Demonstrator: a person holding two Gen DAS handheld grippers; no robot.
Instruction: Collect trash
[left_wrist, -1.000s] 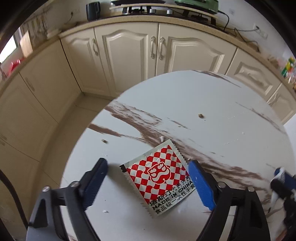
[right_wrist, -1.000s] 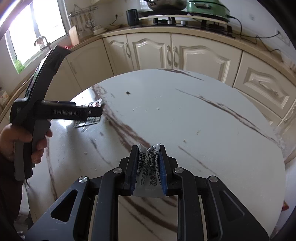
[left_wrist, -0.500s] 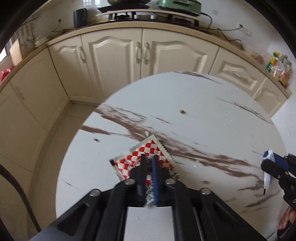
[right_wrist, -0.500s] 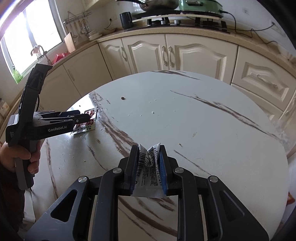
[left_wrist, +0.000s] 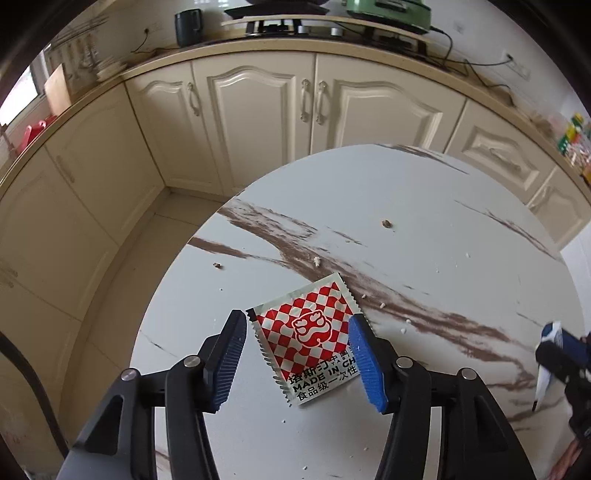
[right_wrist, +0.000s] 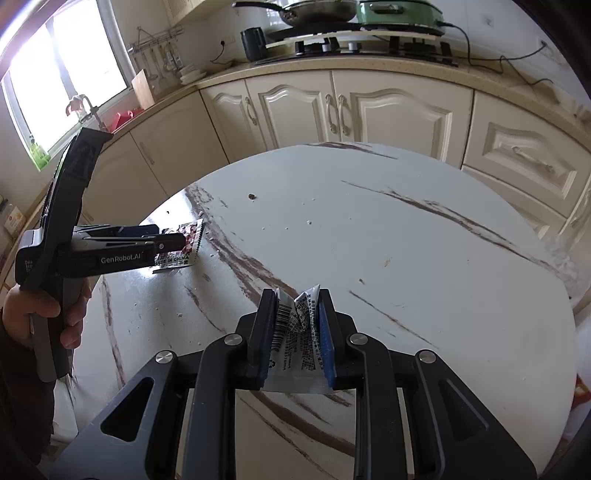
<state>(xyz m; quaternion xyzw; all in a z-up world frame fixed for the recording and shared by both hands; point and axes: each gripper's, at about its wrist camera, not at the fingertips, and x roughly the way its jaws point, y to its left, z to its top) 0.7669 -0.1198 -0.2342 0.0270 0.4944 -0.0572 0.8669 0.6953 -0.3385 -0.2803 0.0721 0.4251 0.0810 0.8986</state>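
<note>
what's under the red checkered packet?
The red checkered packet lies flat on the marble table, between the open jaws of the left gripper. Anything beneath it is covered.

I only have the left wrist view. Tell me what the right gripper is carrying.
Observer: The right gripper is shut on a crumpled wrapper printed with a barcode.
Operator: Say how it sits in the jaws.
Observer: Folded between both pads, with its creased top poking just past the fingertips.
Operator: Report what is on the stove.
Observer: A frying pan beside a green pot.
</note>
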